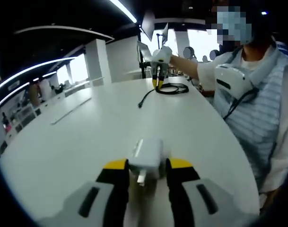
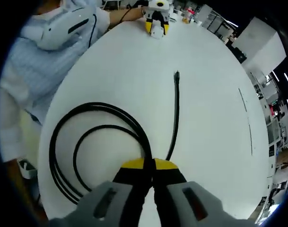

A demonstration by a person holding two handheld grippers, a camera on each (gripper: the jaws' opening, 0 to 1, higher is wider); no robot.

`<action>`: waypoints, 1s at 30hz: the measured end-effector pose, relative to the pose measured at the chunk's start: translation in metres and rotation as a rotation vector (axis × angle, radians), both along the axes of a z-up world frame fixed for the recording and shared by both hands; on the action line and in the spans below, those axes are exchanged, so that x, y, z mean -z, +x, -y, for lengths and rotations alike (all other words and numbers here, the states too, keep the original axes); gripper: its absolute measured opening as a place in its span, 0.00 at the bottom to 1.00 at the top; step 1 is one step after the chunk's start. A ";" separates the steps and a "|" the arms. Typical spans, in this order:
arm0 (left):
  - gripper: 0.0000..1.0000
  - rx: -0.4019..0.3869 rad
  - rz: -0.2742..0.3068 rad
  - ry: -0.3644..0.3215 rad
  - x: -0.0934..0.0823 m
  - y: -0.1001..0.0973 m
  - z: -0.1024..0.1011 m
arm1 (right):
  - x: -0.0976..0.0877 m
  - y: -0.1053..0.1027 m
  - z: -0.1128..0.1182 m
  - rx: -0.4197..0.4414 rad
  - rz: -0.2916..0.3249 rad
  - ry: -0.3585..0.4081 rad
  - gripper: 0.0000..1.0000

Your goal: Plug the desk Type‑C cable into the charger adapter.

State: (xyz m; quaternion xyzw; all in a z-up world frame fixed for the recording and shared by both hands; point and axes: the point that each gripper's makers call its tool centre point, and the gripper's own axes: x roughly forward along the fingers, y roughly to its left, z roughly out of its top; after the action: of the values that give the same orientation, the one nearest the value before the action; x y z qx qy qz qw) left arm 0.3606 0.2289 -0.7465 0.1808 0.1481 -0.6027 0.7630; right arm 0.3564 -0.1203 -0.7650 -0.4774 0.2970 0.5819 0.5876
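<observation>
A white charger adapter (image 1: 146,157) sits between the yellow-tipped jaws of my left gripper (image 1: 147,166), just above the white table (image 1: 87,142). Across the table, my right gripper (image 1: 158,71) stands over the coiled black Type-C cable (image 1: 172,88). In the right gripper view, my right gripper (image 2: 150,165) is shut on the black cable (image 2: 87,123) where the coil meets a straight run. That run leads away to the free plug end (image 2: 177,74), which lies flat on the table. Farther off, the left gripper (image 2: 157,21) holds the adapter (image 2: 156,31).
A person in a pale striped vest (image 1: 257,109) stands at the table's right edge, with a white device (image 1: 233,80) hanging on the chest. A thin strip (image 1: 70,111) lies on the table's left part. Shelves and columns stand beyond the table.
</observation>
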 end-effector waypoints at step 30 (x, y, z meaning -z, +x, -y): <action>0.30 -0.004 0.018 0.004 -0.001 -0.001 0.007 | -0.050 0.015 -0.038 0.051 0.032 0.272 0.15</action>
State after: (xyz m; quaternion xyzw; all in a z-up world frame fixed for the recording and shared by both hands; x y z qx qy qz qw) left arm 0.3591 0.2218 -0.7450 0.1875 0.1430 -0.5992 0.7651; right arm 0.3710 -0.0822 -0.7149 -0.3950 0.2182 0.5940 0.6660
